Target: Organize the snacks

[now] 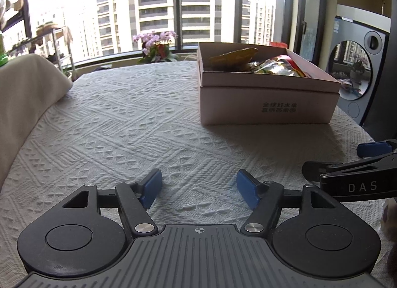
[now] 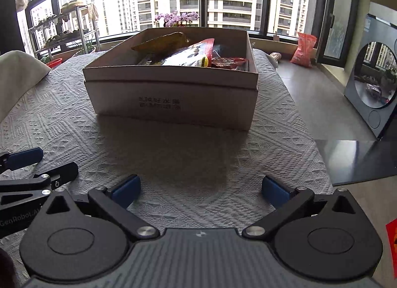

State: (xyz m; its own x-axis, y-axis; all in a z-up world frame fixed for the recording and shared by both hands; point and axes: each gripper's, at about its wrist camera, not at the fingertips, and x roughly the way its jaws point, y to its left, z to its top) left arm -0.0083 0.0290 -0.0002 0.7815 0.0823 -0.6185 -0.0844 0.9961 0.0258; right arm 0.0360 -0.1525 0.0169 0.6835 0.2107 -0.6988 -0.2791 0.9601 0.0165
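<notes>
A pale cardboard box point(image 2: 171, 96) stands on the white textured tablecloth, with several snack bags inside: a yellow-brown bag point(image 2: 161, 41), a silver and red bag point(image 2: 188, 54) and a red pack point(image 2: 223, 62). The box also shows in the left wrist view point(image 1: 268, 104), far right of centre. My left gripper point(image 1: 198, 186) is open and empty, low over the cloth, well short of the box. My right gripper point(image 2: 201, 188) is open and empty, in front of the box. Each gripper shows at the edge of the other's view: the right gripper in the left wrist view point(image 1: 352, 161), the left gripper in the right wrist view point(image 2: 39, 161).
A cream cushion point(image 1: 27, 99) lies at the table's left edge. Pink potted flowers point(image 1: 156, 44) stand behind the table by the window. A red bag point(image 2: 304, 49) sits on the floor at the right, near a dark round-doored machine point(image 2: 372, 77). The table's right edge drops to the floor.
</notes>
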